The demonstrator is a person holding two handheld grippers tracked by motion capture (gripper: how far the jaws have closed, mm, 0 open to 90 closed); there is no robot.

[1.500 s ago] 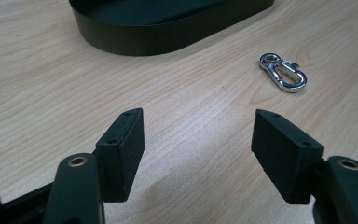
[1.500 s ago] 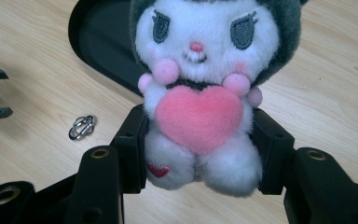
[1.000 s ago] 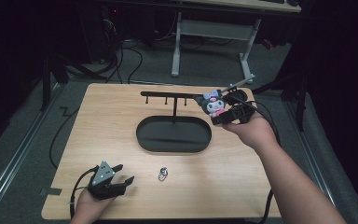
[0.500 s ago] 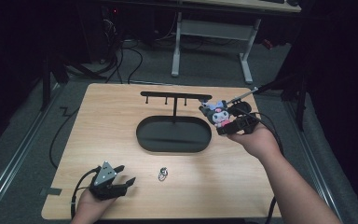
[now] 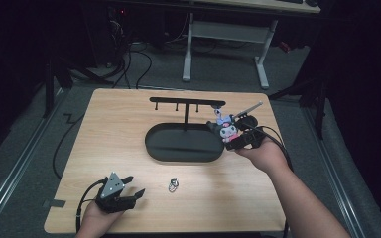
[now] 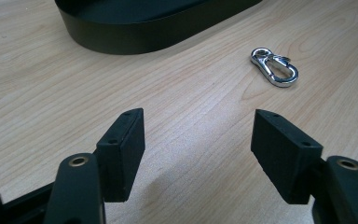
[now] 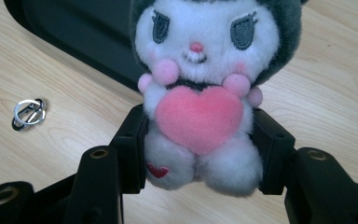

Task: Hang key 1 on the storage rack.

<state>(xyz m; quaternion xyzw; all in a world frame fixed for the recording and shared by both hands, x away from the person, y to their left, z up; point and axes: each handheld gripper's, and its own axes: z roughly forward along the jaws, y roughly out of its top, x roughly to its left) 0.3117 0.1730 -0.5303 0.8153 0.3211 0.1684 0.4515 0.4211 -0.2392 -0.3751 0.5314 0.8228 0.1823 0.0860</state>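
A small plush toy (image 7: pixel 205 84) with a white face, dark hood and pink heart sits between the pads of my right gripper (image 7: pixel 200 144), which is shut on its lower body. From above, the plush toy (image 5: pixel 226 130) and right gripper (image 5: pixel 235 140) hang just over the table at the right end of the black oval stand base (image 5: pixel 178 146). My left gripper (image 5: pixel 135 187) rests at the front left of the table, open and empty; in its own view the left gripper (image 6: pixel 198 140) has bare wood between its jaws. A silver clasp (image 6: pixel 274 66) lies just beyond it.
The stand's post carries a black bar with hooks (image 5: pixel 186 102) above the base. The silver clasp (image 5: pixel 173 185) lies on the wooden table (image 5: pixel 114 129) in front of the base, and the clasp (image 7: pixel 28 113) also appears left of the plush. Desk legs and cables stand behind the table.
My right gripper has come down and slightly toward the near side with the plush toy, from beside the hook bar to the base's right end. The left gripper has stayed put.
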